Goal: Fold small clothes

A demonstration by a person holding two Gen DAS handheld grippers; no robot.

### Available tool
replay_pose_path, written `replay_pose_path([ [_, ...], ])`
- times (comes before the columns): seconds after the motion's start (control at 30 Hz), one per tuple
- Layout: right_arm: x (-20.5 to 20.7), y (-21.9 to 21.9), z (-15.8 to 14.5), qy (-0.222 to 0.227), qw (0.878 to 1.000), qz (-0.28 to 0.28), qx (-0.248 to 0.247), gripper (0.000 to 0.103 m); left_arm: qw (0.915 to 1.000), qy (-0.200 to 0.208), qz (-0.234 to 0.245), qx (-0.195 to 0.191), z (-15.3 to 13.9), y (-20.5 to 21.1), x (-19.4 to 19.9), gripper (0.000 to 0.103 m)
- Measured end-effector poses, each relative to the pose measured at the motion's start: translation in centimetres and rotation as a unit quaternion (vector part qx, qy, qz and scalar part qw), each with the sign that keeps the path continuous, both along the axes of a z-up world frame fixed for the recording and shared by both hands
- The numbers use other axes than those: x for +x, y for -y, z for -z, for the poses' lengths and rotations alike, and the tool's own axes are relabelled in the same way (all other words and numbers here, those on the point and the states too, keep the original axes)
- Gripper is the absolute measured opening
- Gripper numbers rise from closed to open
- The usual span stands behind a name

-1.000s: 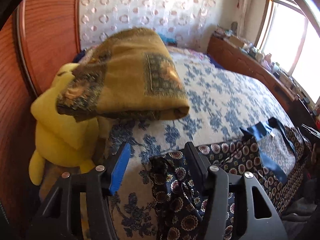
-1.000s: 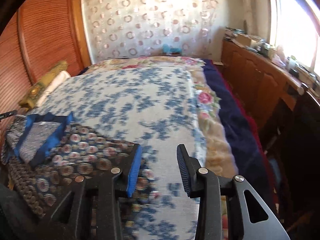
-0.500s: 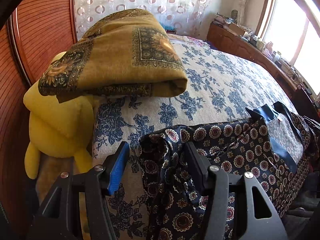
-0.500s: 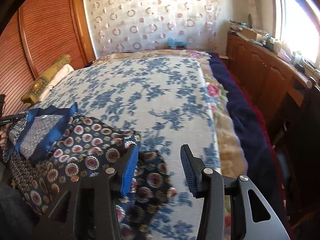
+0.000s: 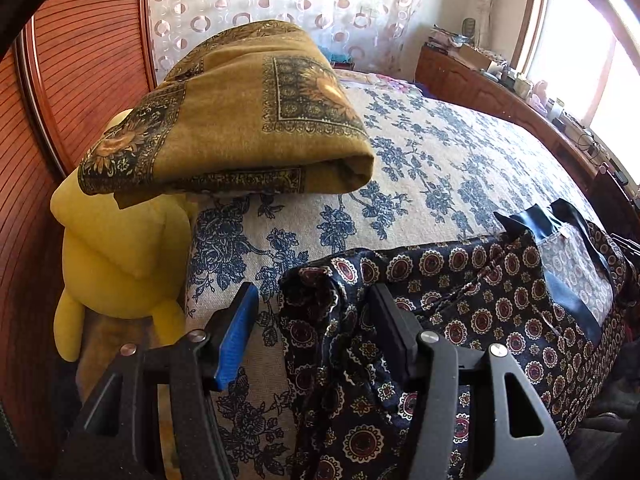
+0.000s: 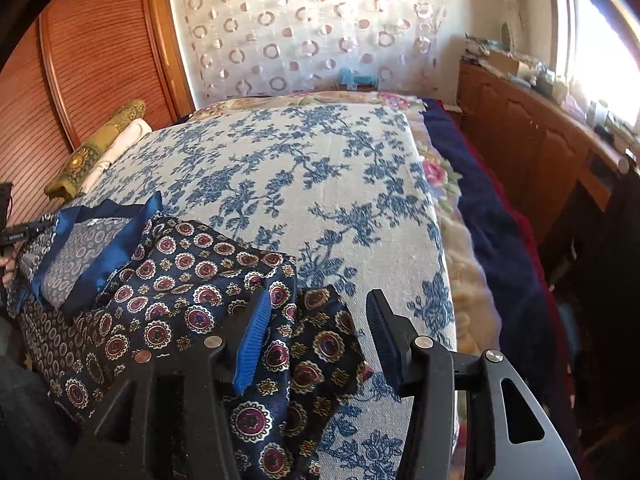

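Patterned garment [image 5: 472,288] spread along the bed [image 6: 320,184] near edge, long axis left-right. Left tool [image 5: 308,328] open over one end, right tool [image 6: 316,332] just been opening – nothing gripped.

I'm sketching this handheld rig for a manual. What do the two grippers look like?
They look alike. The left gripper and the right gripper each have a black frame with cut-out openings and silver round rivets. The jaws are two flat fingers with ribbed pads: the left-hand pad bright blue, the other looking dark. No cables or sleeves show.
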State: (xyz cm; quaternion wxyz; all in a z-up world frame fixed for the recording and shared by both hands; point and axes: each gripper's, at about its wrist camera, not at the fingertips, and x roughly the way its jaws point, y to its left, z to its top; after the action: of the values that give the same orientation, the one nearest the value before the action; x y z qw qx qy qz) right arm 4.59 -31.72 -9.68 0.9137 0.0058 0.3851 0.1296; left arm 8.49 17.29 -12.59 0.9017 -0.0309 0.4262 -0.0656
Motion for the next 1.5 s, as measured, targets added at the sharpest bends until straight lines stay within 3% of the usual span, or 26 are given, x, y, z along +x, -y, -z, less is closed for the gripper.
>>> replay_pose_path([
  [0.07, 0.1, 0.5, 0.1, -0.008, 1.0, 0.005, 0.016, 0.051, 1.0, 0.001, 0.001, 0.0, 0.0, 0.0, 0.0, 0.058],
  [0.13, 0.4, 0.9, 0.4, -0.021, 0.999, 0.011, 0.026, 0.051, 0.9999, 0.001, 0.008, -0.009, -0.2, 0.0, -0.1, 0.042],
  [0.2, 0.3, 0.9, 0.4, -0.023, 0.999, 0.012, 0.028, 0.051, 0.9998, -0.002, 0.015, -0.015, -0.3, 0.2, -0.2, 0.033],
  [0.27, -0.1, 0.6, 0.2, -0.027, 0.999, 0.002, 0.025, 0.04, 0.9995, -0.003, 0.026, -0.017, -0.4, 0.5, -0.3, 0.019],
  [0.33, -0.4, 0.0, 0.1, -0.034, 0.999, -0.016, 0.021, 0.02, 0.9994, -0.001, 0.031, -0.017, -0.6, 0.9, -0.6, 0.009],
  [0.43, -1.0, -0.6, -0.1, -0.037, 0.998, -0.039, 0.014, 0.005, 0.9992, 0.014, 0.036, -0.011, -1.5, 1.4, -1.4, 0.007],
  [0.57, -2.6, -0.5, -2.5, 0.002, 0.999, -0.041, 0.015, 0.004, 0.9969, 0.064, 0.031, -0.032, -4.8, 1.3, -3.4, 0.006],
  [0.7, -4.7, 0.0, -7.5, 0.065, 0.997, -0.034, 0.016, 0.003, 0.9905, 0.125, 0.042, -0.039, -9.3, 2.1, -6.0, 0.006],
  [0.97, -7.9, 0.7, -18.7, 0.194, 0.98, -0.035, 0.004, 0.003, 0.9652, 0.254, 0.029, -0.055, -19.5, 1.7, -8.4, 0.006],
  [1.13, -4.3, 0.3, -24.4, 0.233, 0.971, -0.039, -0.039, 0.003, 0.9601, 0.276, 0.021, -0.039, -23.7, 1.9, -2.4, 0.006],
  [1.27, 1.9, -0.7, -26.0, 0.232, 0.97, -0.019, -0.074, 0.003, 0.9611, 0.276, -0.003, -0.009, -24.8, 2.4, 4.4, 0.006],
  [1.4, 10.1, -3.0, -23.7, 0.195, 0.977, -0.004, -0.089, 0.005, 0.9735, 0.226, -0.034, 0.008, -21.6, 2.0, 11.5, 0.008],
  [1.47, 13.8, -4.9, -20.8, 0.151, 0.983, 0.006, -0.104, 0.016, 0.982, 0.185, -0.037, 0.006, -18.7, 1.6, 14.3, 0.02],
  [1.5, 15.1, -5.2, -19.5, 0.131, 0.986, 0.014, -0.106, 0.029, 0.9846, 0.172, -0.032, 0.004, -17.1, 1.2, 15.1, 0.033],
])
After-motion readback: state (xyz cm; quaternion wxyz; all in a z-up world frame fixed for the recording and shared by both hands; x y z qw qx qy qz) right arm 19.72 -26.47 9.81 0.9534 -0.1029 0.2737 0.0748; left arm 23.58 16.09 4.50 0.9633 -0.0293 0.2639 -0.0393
